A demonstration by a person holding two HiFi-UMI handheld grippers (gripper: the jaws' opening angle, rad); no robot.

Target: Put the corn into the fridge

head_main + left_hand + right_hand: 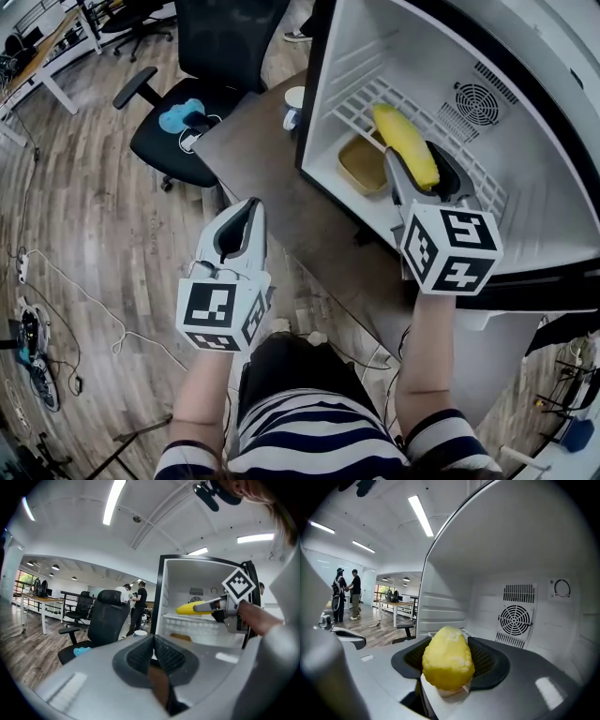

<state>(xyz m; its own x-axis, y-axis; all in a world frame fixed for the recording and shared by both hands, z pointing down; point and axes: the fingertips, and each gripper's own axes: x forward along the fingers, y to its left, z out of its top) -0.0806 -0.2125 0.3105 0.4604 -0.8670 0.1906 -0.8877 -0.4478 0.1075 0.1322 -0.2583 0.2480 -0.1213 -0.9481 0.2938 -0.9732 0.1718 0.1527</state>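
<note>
A yellow corn cob (pixel 406 143) is clamped lengthwise in my right gripper (pixel 422 173), which reaches inside the open white fridge (pixel 525 178), just above its wire shelf (pixel 366 111). In the right gripper view the corn (pixel 447 657) fills the gap between the jaws, pointing at the fridge's back wall with its round fan grille (pixel 515 619). My left gripper (pixel 236 230) hangs outside the fridge over the table (pixel 272 178), its pads (pixel 166 657) pressed together with nothing between them. In the left gripper view the corn (pixel 192 608) and the fridge (pixel 180 581) are seen ahead.
A shallow tan dish (pixel 361 165) lies on the fridge floor under the shelf. A white cup (pixel 293 101) stands on the table beside the fridge. A black office chair (pixel 192 112) with a blue item on its seat stands behind the table. Cables run over the wooden floor (pixel 66 272).
</note>
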